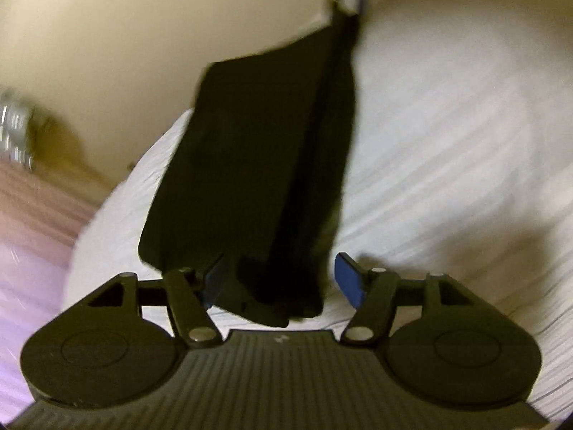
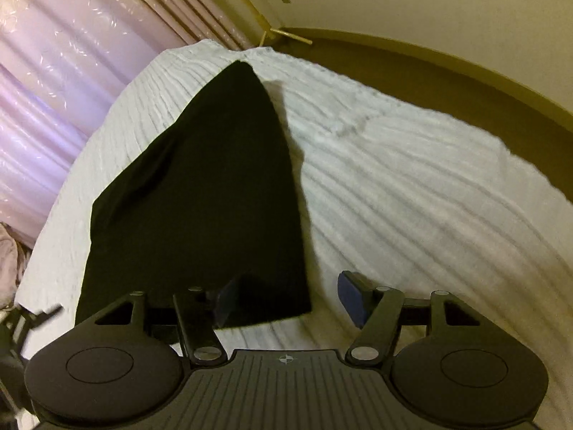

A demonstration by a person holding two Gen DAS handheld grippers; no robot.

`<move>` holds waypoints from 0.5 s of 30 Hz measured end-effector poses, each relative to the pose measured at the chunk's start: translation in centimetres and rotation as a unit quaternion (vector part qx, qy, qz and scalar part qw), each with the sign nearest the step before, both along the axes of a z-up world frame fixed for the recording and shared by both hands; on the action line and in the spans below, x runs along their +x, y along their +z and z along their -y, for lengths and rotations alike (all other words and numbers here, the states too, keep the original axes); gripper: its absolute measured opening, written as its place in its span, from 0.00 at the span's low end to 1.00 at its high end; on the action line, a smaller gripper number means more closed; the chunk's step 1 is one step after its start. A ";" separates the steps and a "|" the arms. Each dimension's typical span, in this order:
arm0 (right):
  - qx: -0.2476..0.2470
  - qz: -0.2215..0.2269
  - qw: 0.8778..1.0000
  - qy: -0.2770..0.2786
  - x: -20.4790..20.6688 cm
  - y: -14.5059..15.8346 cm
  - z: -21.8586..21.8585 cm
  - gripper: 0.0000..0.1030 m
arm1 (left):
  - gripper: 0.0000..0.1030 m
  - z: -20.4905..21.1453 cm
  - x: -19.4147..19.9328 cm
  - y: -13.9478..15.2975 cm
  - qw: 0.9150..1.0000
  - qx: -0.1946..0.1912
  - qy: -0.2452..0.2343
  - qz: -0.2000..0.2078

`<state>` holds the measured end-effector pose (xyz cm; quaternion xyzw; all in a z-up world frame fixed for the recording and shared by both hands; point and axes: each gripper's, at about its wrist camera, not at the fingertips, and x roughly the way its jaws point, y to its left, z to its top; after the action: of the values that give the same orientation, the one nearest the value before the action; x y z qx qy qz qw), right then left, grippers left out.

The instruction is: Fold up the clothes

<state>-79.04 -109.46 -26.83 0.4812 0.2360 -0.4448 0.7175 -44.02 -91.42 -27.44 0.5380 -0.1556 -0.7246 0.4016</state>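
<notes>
A black garment [image 1: 258,165] lies folded into a long strip on a white ribbed bedspread [image 1: 447,143]. In the left wrist view my left gripper [image 1: 279,279] is open, its blue pads [image 1: 349,281] spread to either side of the garment's near end. In the right wrist view the same garment [image 2: 200,193] tapers to a point at the far end. My right gripper [image 2: 286,301] is open, with the near corner of the cloth between its pads [image 2: 351,297]. The other gripper's dark body shows blurred at the top of the left wrist view.
The bedspread [image 2: 412,186] covers a bed beside a pink curtain [image 2: 53,71] on the left. A cream wall [image 2: 429,7] with a brown baseboard runs behind. A pale bundle of cloth [image 2: 7,258] lies at the left edge of the bed.
</notes>
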 end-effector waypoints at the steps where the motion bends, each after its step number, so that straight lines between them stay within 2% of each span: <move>1: 0.000 -0.002 1.000 0.000 0.0 0.0 -0.3 0.63 | 0.62 0.0 -0.6 -1.0 1.000 -0.009 -0.005 0.029; 3: -0.038 -0.062 0.997 0.023 1.4 1.0 -1.0 0.65 | 0.62 0.6 -1.5 -2.4 0.998 -0.027 -0.004 0.056; 4: -0.070 -0.109 0.990 0.062 2.8 1.4 -1.7 0.75 | 0.62 1.0 -1.9 -3.0 0.997 -0.035 -0.004 0.071; 5: -0.102 -0.155 0.978 0.101 4.2 1.8 -2.4 0.82 | 0.62 1.3 -2.2 -3.6 0.995 -0.043 -0.004 0.087; 6: -0.139 -0.200 0.958 0.153 5.6 2.0 -3.7 0.86 | 0.62 1.6 -2.4 -4.0 0.995 -0.046 -0.003 0.091; 7: -0.177 -0.243 0.932 0.204 7.0 2.2 -5.0 0.85 | 0.61 2.1 -2.5 -4.3 0.994 -0.049 0.004 0.094; 8: -0.213 -0.285 0.900 0.254 8.3 2.3 -6.4 0.85 | 0.58 2.7 -2.2 -4.4 0.994 -0.044 0.012 0.095; 10: -0.246 -0.346 0.836 0.348 10.5 1.2 -8.4 0.85 | 0.56 3.7 -1.9 -3.9 0.997 -0.023 0.028 0.075; 11: -0.264 -0.372 0.803 0.384 11.3 0.4 -9.2 0.85 | 0.51 3.9 -1.7 -3.6 0.997 -0.016 0.031 0.067; 13: -0.305 -0.407 0.748 0.426 12.4 -0.8 -10.1 0.85 | 0.45 4.2 -1.3 -3.0 0.998 -0.007 0.036 0.051; 15: -0.323 -0.420 0.730 0.431 13.1 -1.6 -9.6 0.85 | 0.42 4.3 -0.9 -2.4 0.999 -0.003 0.040 0.037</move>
<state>-65.93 -99.84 -28.40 -0.1691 0.5373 -0.2944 0.7721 -44.90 -95.69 -29.80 0.5690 -0.1505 -0.6872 0.4258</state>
